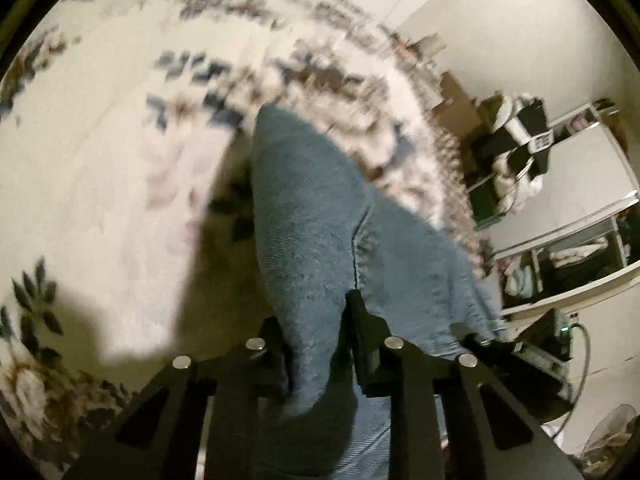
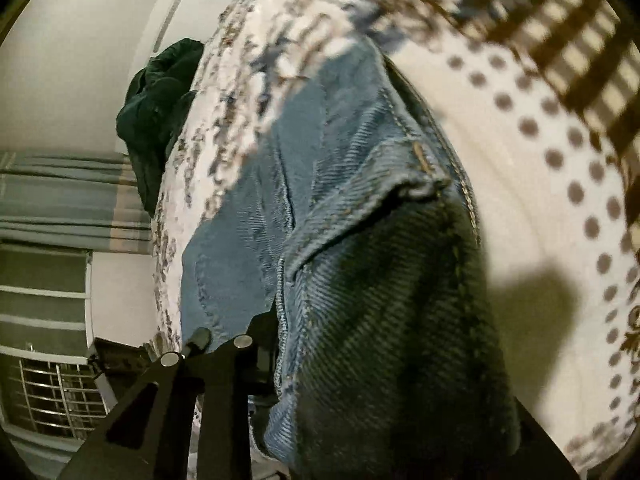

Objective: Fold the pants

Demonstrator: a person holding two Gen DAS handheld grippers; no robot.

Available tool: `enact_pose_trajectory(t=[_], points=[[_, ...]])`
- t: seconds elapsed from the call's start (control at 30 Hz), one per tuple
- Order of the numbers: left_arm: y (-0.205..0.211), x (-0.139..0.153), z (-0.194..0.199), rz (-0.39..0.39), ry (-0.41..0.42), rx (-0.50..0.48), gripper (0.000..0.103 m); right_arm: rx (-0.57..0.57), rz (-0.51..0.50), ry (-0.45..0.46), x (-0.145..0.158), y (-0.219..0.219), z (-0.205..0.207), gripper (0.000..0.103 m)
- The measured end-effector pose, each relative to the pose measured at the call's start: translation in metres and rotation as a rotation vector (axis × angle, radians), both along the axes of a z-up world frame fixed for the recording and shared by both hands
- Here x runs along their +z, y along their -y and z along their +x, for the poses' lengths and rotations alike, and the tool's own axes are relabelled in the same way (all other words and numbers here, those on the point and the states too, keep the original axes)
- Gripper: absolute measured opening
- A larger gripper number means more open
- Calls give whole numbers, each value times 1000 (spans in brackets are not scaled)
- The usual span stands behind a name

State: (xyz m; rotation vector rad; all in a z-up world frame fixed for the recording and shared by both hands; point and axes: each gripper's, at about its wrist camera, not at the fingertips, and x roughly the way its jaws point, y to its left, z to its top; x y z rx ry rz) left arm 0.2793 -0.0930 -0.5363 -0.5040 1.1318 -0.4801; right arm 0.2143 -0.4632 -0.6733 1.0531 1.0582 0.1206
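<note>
The blue denim pants (image 1: pixel 316 216) hang lifted above a floral bedspread (image 1: pixel 100 152). My left gripper (image 1: pixel 316 344) is shut on a fold of the denim, which runs forward and away from the fingers (image 1: pixel 360 320). In the right wrist view the pants (image 2: pixel 360 260) fill the middle, with a seam and pocket corner showing. My right gripper (image 2: pixel 280 360) is shut on the denim edge. Only its left finger (image 2: pixel 256 344) shows; the cloth hides the right one.
The bedspread (image 2: pixel 224 100) has a dotted, patterned border (image 2: pixel 560 120). A dark green garment (image 2: pixel 160 112) lies at the bed's edge. Shelves with clothes (image 1: pixel 560 264) stand to the right, a curtain and window (image 2: pixel 48 208) to the left.
</note>
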Motion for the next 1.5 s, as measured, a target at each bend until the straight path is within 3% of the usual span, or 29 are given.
enact_pose_trajectory(t=[0.2,0.43,0.63,0.8,0.87,0.97,1.03,1.1,1.13,1.2,1.3,1.5], points=[[-1,52,28,-52,65,25,18,28,-10,68,62,-10,30,29],[-28,83,101,-102,135,59,18,38,-49,162,112,-33,120,29],[-66,80,205,-99,173,82,18,34,-57,218,115,-78,245,29],[-95,53,295,-67,168,85,18,30,-56,239,87,-111,346,29],[-103,34,324,-35,153,78,18,25,-50,218,66,-120,374,30],[-108,-4,353,54,76,54,20,31,-27,102,18,-127,403,31],[-107,-33,358,130,7,21,29,49,-47,2,-7,-128,406,39],[-108,-50,347,173,3,-1,39,56,-71,-51,-20,-123,398,52],[-109,-50,340,176,11,3,47,58,-80,-62,-21,-120,394,54],[-112,-50,330,183,14,10,53,59,-158,-99,-14,-113,389,58],[-115,-48,319,199,8,21,57,45,-267,-155,1,-108,383,67],[-102,-33,318,359,18,7,57,86,-395,-197,21,-121,395,71]])
